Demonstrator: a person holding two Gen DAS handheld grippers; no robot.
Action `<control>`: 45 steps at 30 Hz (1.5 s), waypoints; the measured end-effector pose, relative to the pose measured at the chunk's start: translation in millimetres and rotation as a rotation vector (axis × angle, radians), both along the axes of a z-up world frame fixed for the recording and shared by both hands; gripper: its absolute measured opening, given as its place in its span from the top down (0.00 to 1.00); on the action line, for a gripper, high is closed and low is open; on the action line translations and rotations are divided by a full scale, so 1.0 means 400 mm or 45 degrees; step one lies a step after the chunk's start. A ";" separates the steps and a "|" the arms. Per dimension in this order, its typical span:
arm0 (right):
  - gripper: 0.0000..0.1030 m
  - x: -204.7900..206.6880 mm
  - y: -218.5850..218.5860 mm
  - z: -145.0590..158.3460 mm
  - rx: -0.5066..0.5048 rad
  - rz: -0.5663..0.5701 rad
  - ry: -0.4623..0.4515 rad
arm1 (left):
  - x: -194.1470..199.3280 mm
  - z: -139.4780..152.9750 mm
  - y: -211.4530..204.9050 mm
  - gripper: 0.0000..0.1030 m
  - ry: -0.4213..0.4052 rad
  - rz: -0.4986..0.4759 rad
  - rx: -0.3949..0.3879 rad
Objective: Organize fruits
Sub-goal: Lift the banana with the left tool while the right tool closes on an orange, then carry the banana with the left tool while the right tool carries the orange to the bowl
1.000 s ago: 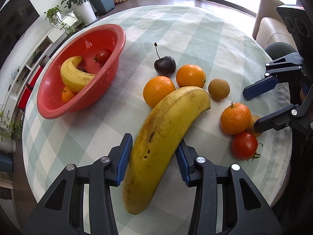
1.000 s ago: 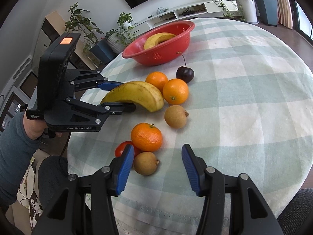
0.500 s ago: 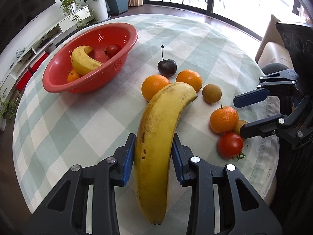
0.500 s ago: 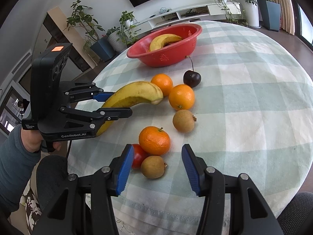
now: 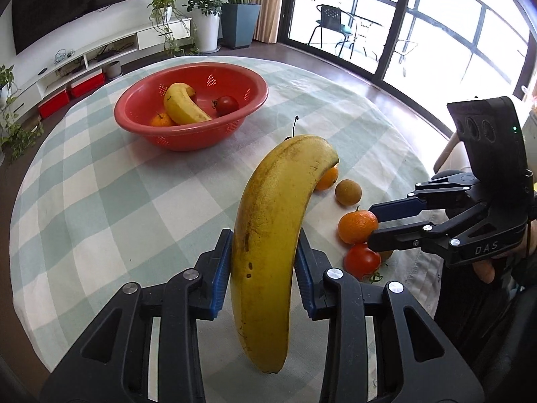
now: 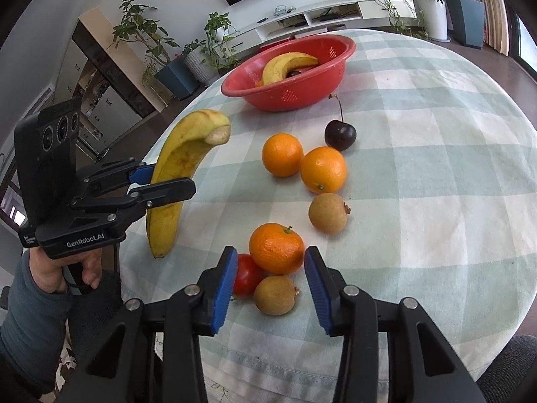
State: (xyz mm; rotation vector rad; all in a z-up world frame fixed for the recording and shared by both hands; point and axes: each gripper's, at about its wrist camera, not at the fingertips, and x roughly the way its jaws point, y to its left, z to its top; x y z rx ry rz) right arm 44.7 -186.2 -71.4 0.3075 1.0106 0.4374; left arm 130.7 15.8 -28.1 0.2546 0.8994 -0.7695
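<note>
We are noting red bowl [image 5: 191,124] at far left of desk [image 5: 100,201], already holding banana, tomato, small orange fruit. We are seeing left gripper [image 5: 265,268] pinching large banana [image 5: 272,235], lifted clear of cloth. We are seeing right gripper [image 6: 270,282] fingers just closing around mandarin [image 6: 277,248], pads not yet touching. We are counting tomato [image 6: 246,273], two brown fruits, two oranges, cherry [image 6: 340,135] still loose on desk. We are judging task under half done.

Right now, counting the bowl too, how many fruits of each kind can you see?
Bananas: 2
Oranges: 4
Tomatoes: 2
Brown fruits: 2
Cherry: 1
Total: 11
</note>
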 end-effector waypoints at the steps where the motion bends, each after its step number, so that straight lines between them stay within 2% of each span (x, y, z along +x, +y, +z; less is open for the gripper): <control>1: 0.56 0.002 0.000 0.000 0.001 -0.006 0.004 | -0.006 0.002 0.006 0.69 0.002 0.011 -0.020; 10: 0.56 0.039 0.013 -0.013 -0.015 -0.014 0.082 | -0.048 0.035 0.058 0.69 0.012 0.088 -0.192; 21: 0.60 0.046 0.016 -0.024 -0.010 -0.012 0.083 | -0.069 0.036 0.082 0.69 0.041 0.137 -0.269; 36: 0.61 0.031 -0.049 0.048 0.125 -0.086 -0.041 | -0.059 0.063 0.113 0.69 0.069 0.196 -0.372; 45: 0.60 0.092 -0.183 0.128 0.100 -0.242 -0.146 | 0.020 0.141 0.120 0.69 0.023 0.248 -0.408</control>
